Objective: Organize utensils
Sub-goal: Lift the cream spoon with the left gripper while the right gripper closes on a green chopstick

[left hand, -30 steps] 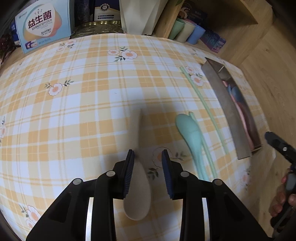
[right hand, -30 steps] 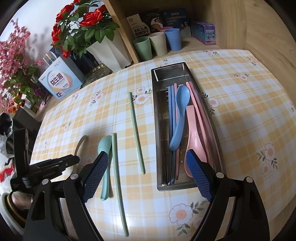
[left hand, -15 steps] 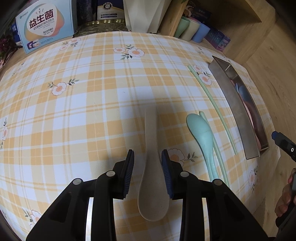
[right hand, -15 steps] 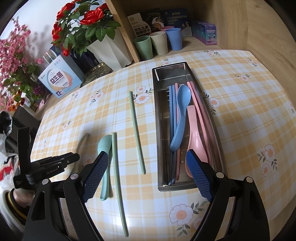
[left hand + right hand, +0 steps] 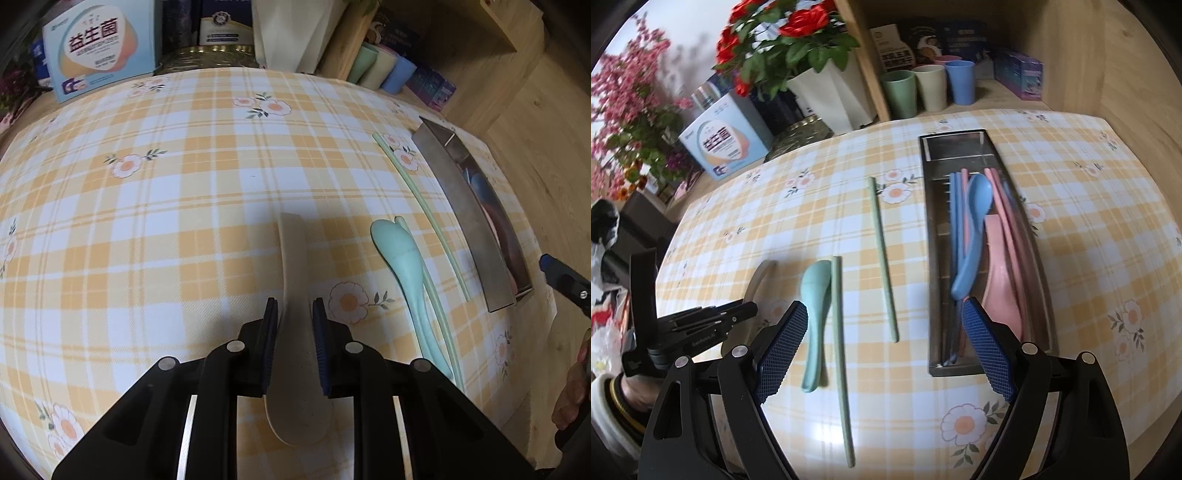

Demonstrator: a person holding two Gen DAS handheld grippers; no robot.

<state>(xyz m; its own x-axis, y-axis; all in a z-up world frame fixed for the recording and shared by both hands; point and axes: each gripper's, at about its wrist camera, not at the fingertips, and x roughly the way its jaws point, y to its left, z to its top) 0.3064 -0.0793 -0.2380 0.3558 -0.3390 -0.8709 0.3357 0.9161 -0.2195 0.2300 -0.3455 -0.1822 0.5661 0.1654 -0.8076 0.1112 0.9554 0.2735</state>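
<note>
The box [image 5: 99,48] reads 益生菌; my left hand-held gripper [image 5: 294,321] clamps the beige spoon [image 5: 295,332], my right hand-held gripper [image 5: 882,349] gapes apart.

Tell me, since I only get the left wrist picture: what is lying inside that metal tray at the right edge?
Observer: The metal tray holds a blue spoon, a pink spoon, blue chopsticks and pink chopsticks.
Visitor: My left gripper pinches the beige spoon. Where is the other one?
Observer: The right gripper is wide open and empty, spanning from the green spoon to the tray's near end.
Visitor: Anything pretty behind the table?
Observer: Red roses in a white pot.
</note>
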